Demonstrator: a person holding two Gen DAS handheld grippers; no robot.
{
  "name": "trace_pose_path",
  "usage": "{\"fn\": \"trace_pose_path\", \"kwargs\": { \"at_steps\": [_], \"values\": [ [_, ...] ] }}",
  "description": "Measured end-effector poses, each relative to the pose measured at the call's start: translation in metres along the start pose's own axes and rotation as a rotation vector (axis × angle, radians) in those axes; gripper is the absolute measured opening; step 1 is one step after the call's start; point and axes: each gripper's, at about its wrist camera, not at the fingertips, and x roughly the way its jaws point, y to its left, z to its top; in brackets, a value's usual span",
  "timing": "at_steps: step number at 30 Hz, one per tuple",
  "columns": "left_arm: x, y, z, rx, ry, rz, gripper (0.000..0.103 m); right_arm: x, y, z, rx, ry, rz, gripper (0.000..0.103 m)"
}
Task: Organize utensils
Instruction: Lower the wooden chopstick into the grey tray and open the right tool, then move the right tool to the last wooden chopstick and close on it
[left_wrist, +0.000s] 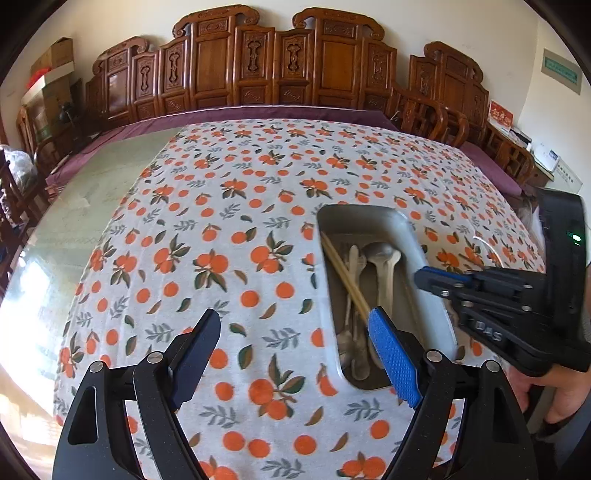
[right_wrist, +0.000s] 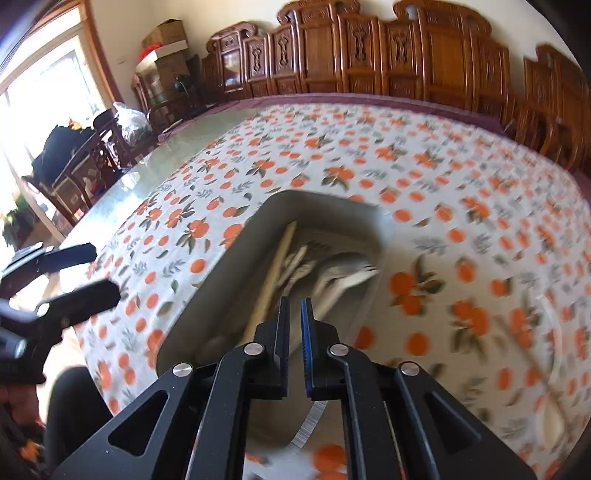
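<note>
Nearly pressed together with nothing visible between them: black right gripper (right_wrist: 294, 317), poised over grey rectangular plastic tray (right_wrist: 236, 258) holding pale wooden chopsticks (right_wrist: 275, 266) and metal spoons (left_wrist: 380, 258). Spread wide and empty: left gripper (left_wrist: 295, 332), hovering beside that tray above orange-print tablecloth (left_wrist: 221, 221). Best to part right fingers before descending, then pinch one handle only.

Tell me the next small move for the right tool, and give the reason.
Probably lift the right tool clear of the gray tray. Its jaws look nearly closed with nothing visible between them, and the chopsticks and spoons lie inside the tray.
</note>
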Motion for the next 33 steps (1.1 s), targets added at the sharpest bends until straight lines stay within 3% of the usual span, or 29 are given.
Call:
{"fn": "trace_pose_path", "kwargs": {
  "at_steps": [8, 16, 20, 33],
  "values": [
    [0.001, -0.027, 0.004, 0.007, -0.017, -0.030, 0.081, -0.053, -0.057, -0.018, -0.035, -0.049, -0.073, 0.009],
    [-0.003, -0.057, 0.008, 0.035, -0.030, -0.048, 0.081, -0.075, -0.114, -0.036, -0.046, -0.032, -0.143, 0.009],
    [-0.005, -0.072, 0.009, 0.055, -0.032, -0.056, 0.081, -0.076, -0.138, -0.045, -0.048, -0.008, -0.164, 0.019],
    [0.001, -0.108, 0.001, 0.107, -0.005, -0.080, 0.081, -0.041, -0.179, -0.058, -0.102, 0.133, -0.173, 0.019]
  ]
}}
